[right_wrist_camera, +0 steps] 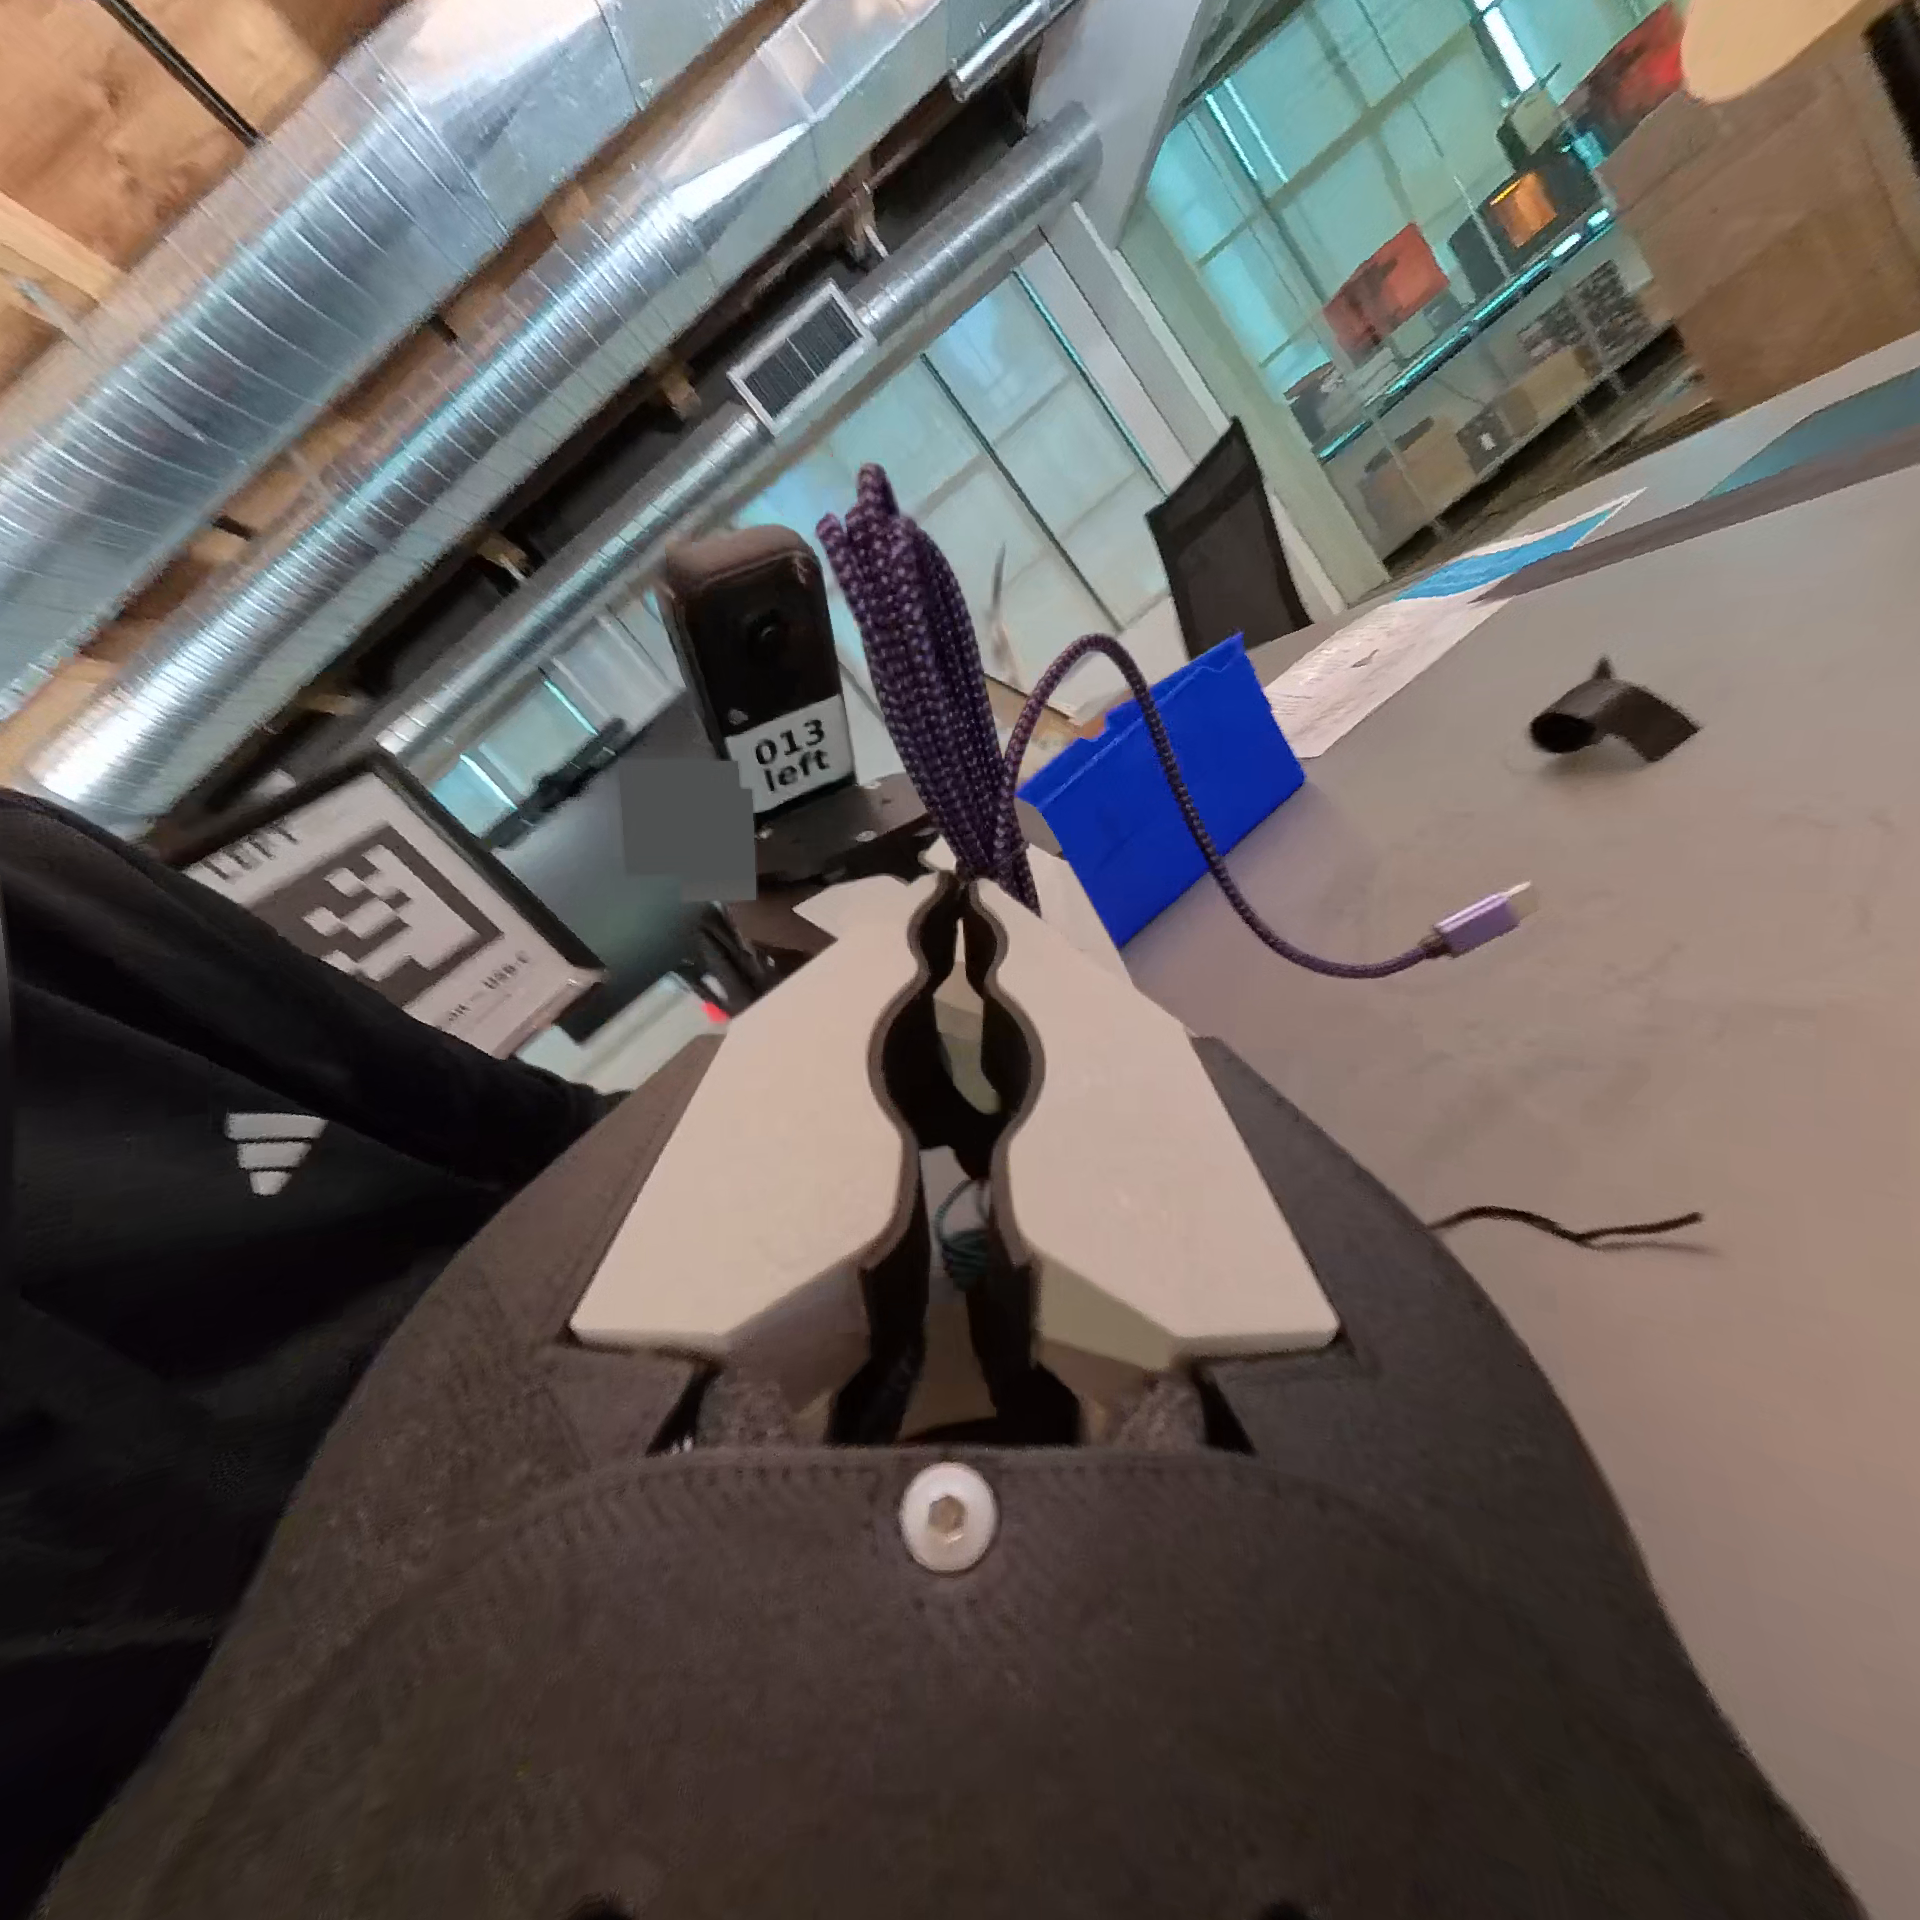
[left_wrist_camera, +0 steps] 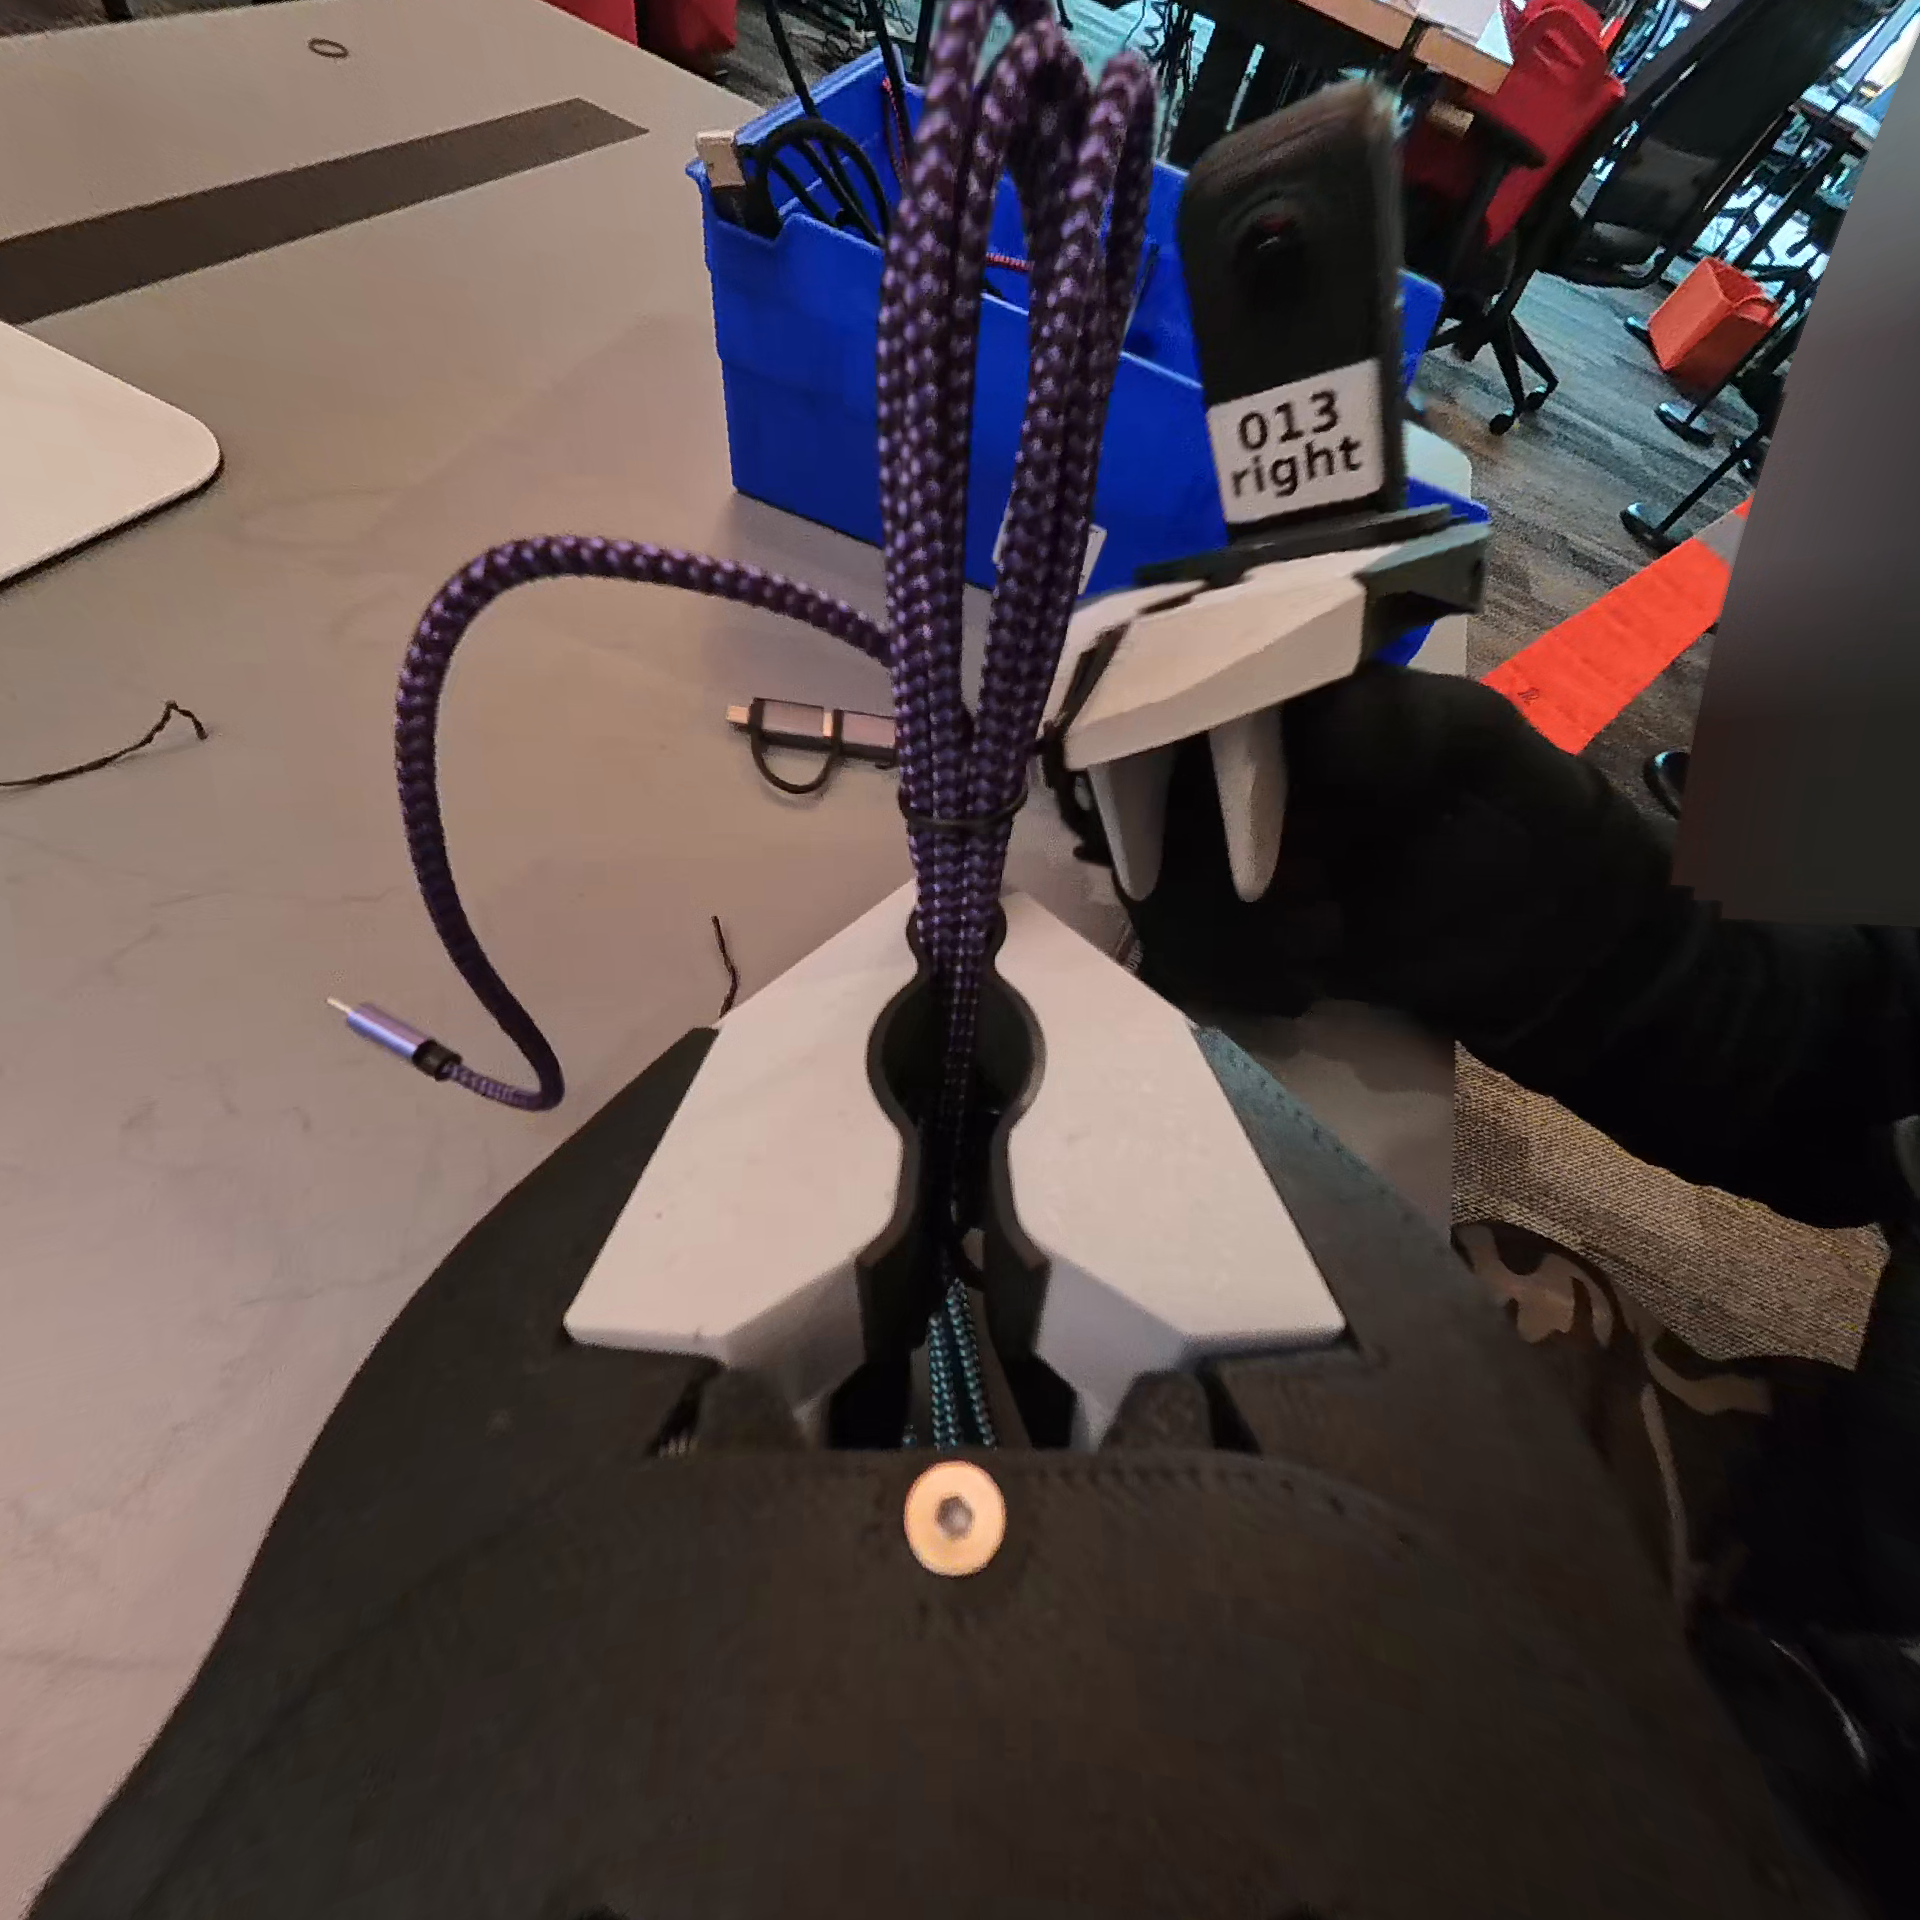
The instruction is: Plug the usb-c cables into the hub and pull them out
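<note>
left tongs [left_wrist_camera: 956, 935] clamped on purple cable bundle [left_wrist_camera: 966, 436]; right tongs [right_wrist_camera: 961, 914] pinching it too

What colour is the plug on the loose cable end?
Light purple metal plug, clearest in the right wrist view.

Left gripper [left_wrist_camera: 957, 914]: jaws closed, tips pinching a bundle between them. Right gripper [right_wrist_camera: 961, 899]: jaws closed, tips meeting just beside the left gripper's tips, approaching from its right. Black-gloved hand [left_wrist_camera: 1382, 831] under the right gripper.
</note>
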A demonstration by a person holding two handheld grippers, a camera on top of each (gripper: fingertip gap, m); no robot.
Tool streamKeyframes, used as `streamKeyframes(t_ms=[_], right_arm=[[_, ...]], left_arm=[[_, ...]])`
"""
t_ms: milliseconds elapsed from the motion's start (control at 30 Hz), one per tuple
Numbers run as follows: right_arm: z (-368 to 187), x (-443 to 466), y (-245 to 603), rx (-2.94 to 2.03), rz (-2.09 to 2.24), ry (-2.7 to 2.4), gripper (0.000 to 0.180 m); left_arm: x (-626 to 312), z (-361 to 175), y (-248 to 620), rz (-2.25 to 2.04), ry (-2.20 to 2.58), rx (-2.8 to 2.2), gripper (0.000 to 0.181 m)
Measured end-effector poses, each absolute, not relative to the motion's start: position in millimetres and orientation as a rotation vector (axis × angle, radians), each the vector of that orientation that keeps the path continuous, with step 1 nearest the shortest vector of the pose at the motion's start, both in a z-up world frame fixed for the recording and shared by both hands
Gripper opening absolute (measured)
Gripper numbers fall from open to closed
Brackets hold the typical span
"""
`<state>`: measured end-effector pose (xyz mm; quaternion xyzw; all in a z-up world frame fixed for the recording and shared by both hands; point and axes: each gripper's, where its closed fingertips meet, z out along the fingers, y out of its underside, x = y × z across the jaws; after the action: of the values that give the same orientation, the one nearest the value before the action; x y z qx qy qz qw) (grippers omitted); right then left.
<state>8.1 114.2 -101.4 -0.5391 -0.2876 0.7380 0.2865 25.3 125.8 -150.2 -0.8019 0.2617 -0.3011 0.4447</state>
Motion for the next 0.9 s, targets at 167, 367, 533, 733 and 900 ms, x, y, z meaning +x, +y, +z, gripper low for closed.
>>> streamKeyframes(t_ms=[167, 367, 533, 733, 900], right_arm=[[-112, 8, 118, -1.455, 1.462, -1.026, 0.000], [-121, 13, 128, -1.163, 0.392, -1.429, 0.000], [-108, 16, 127, -0.906, 0.002, -1.440, 0.000], [-98, 21, 127, -1.151, 0.609, -1.281, 0.000], [-95, 16, 126, -1.404, 1.508, -0.977, 0.018]], left_arm=[[27, -152, 123, -0.893, 0.575, -2.040, 0.000], [36, -149, 116, -1.264, 0.432, -2.064, 0.000], [35, -140, 118, -1.565, 0.201, -2.022, 0.000], [12, -145, 122, -1.355, 0.263, -2.018, 0.000], [23, -139, 120, -1.102, 0.481, -1.970, 0.000]])
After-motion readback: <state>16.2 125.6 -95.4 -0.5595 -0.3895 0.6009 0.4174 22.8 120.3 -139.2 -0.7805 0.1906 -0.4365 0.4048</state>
